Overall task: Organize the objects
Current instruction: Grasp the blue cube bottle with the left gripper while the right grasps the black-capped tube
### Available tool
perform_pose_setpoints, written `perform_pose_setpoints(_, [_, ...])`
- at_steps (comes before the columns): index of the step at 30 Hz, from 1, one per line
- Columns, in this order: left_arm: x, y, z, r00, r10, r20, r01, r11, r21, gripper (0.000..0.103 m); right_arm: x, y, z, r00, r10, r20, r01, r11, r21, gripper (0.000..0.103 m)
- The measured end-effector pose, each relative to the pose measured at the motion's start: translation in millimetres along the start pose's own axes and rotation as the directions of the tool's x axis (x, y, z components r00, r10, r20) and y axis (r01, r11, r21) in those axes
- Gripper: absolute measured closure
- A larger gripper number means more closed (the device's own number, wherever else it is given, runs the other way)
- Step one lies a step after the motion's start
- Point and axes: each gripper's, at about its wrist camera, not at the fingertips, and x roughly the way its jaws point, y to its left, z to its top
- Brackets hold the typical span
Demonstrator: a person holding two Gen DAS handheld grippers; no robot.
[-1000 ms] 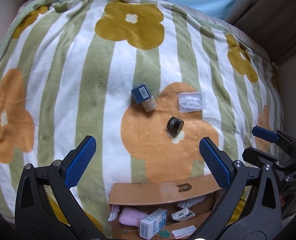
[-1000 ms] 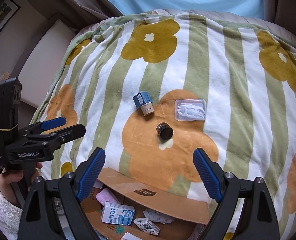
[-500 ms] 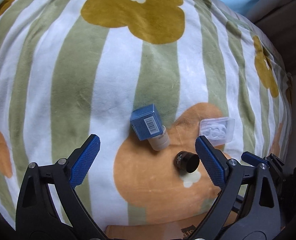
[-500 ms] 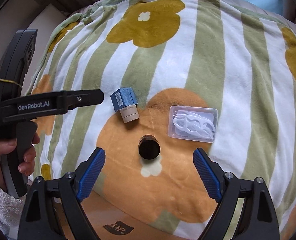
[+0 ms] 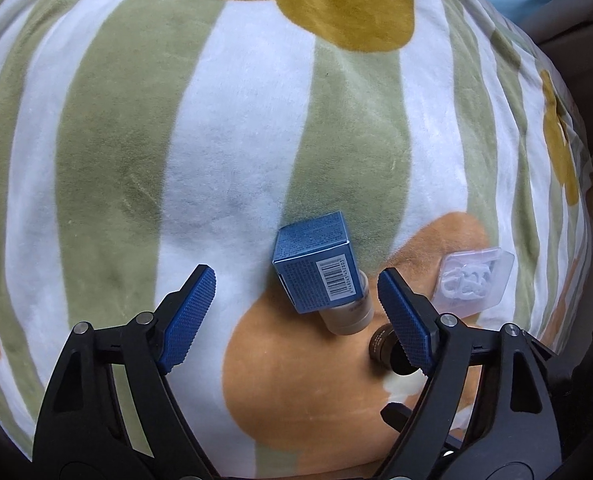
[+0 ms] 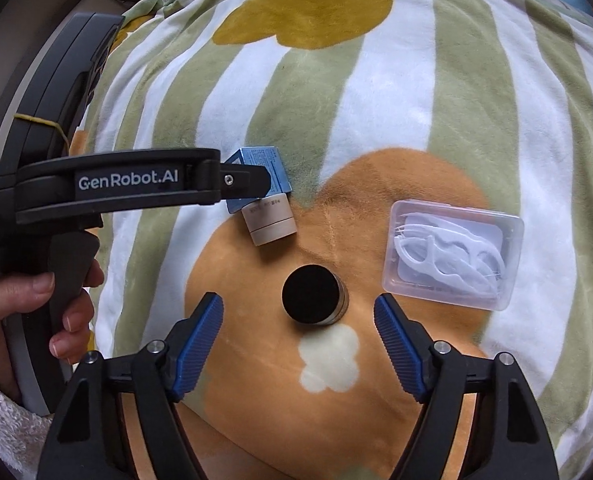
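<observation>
A blue box [image 5: 316, 262] lies on the flowered blanket with a beige cylinder [image 5: 348, 314] against its near end. My left gripper [image 5: 296, 316] is open and empty, its fingers either side of the box and cylinder. A small black-lidded jar [image 6: 312, 294] stands on the orange flower, just ahead of my open, empty right gripper [image 6: 298, 338]. In the left wrist view the jar [image 5: 380, 346] is partly hidden behind the right finger. A clear case of white floss picks [image 6: 452, 254] lies right of the jar; it also shows in the left wrist view [image 5: 474, 280].
The striped green and white blanket [image 5: 216, 140] covers a rounded soft surface that falls away at the edges. In the right wrist view the left gripper's black body [image 6: 124, 182] and the hand holding it [image 6: 36, 312] fill the left side, hiding part of the blue box [image 6: 260, 162].
Both grippers have moved forward and down toward the objects. The cardboard box at the near edge has dropped out of both views. The left gripper now straddles the blue box, the right nears the jar.
</observation>
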Motion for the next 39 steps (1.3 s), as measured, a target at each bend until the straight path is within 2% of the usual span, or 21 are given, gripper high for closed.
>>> perform_pose_setpoints(4, [7.9, 1.0, 1.9, 1.0, -0.016, -0.011, 0.016, 1.0, -0.01, 0.029, 11.7, 2.6, 4.2, 0.999, -0.037, -0.022, 0.036, 0.999, -0.022, 0.04])
perform_pose_setpoints(6, [10.4, 0.2, 2.9, 1.0, -0.021, -0.014, 0.021, 1.0, -0.007, 0.03, 15.3, 3.0, 5.0, 0.998, -0.055, -0.031, 0.054, 0.998, -0.029, 0.043])
perform_pose_setpoints(15, [17.6, -3.6, 9.3, 0.998, -0.063, -0.029, 0.063, 0.998, -0.004, 0.061, 23.0, -1.1, 3.5, 0.997, -0.063, -0.053, 0.062, 0.998, -0.022, 0.06])
perform_pose_setpoints(19, [19.7, -7.9, 11.0, 0.998, -0.055, -0.029, 0.055, 0.998, 0.001, 0.062, 22.7, -4.0, 2.4, 0.996, -0.076, -0.052, 0.076, 0.997, -0.015, 0.067])
perform_pose_setpoints(31, [2.2, -6.3, 9.9, 0.998, -0.057, 0.006, 0.057, 0.998, -0.003, 0.063, 8.4, -8.4, 0.6, 0.998, -0.061, -0.022, 0.06, 0.998, -0.007, 0.068])
perform_pose_setpoints(39, [-31.4, -10.1, 0.0, 0.996, -0.08, 0.048, 0.08, 0.997, 0.006, 0.063, -16.2, -10.4, -4.0, 0.999, -0.044, 0.009, 0.044, 0.999, 0.011, 0.068])
